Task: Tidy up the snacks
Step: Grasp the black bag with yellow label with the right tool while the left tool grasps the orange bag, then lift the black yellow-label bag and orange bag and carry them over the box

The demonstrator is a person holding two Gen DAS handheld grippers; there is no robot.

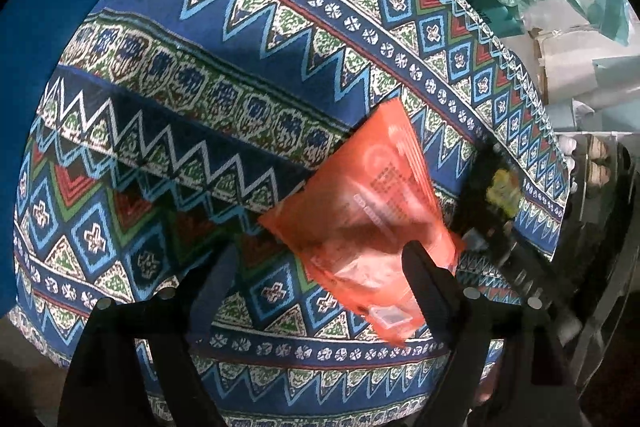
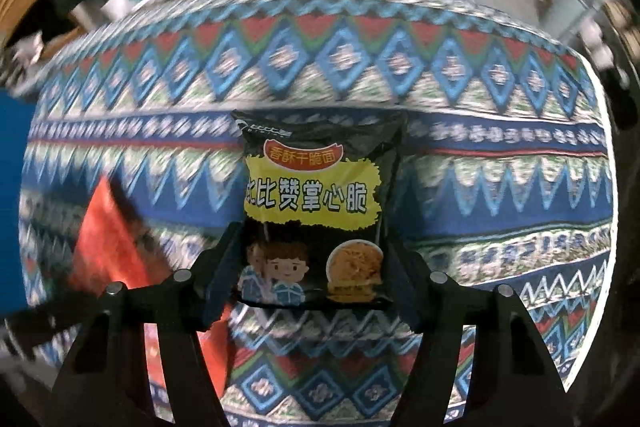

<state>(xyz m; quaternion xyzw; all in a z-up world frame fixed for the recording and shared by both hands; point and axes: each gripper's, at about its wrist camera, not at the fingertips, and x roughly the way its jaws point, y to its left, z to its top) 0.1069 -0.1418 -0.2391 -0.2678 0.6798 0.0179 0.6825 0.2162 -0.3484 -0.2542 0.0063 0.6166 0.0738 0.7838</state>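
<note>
Patterned cloth (image 1: 248, 75) covers the table; left tool (image 1: 320, 275) apart, right tool (image 2: 312, 267) clamping black packet (image 2: 316, 203).

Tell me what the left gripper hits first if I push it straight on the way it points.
Probably the patterned tablecloth between the fingers. The left gripper stands open, and the orange snack packet lies toward its right finger, which overlaps the packet's edge. That finger may catch it first; depth is unclear.

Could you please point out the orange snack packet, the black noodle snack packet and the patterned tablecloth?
orange snack packet (image 1: 372, 203): left wrist view, packet's middle.
black noodle snack packet (image 2: 316, 195): right wrist view, yellow label.
patterned tablecloth (image 2: 500, 187): right wrist view, bare cloth.
</note>
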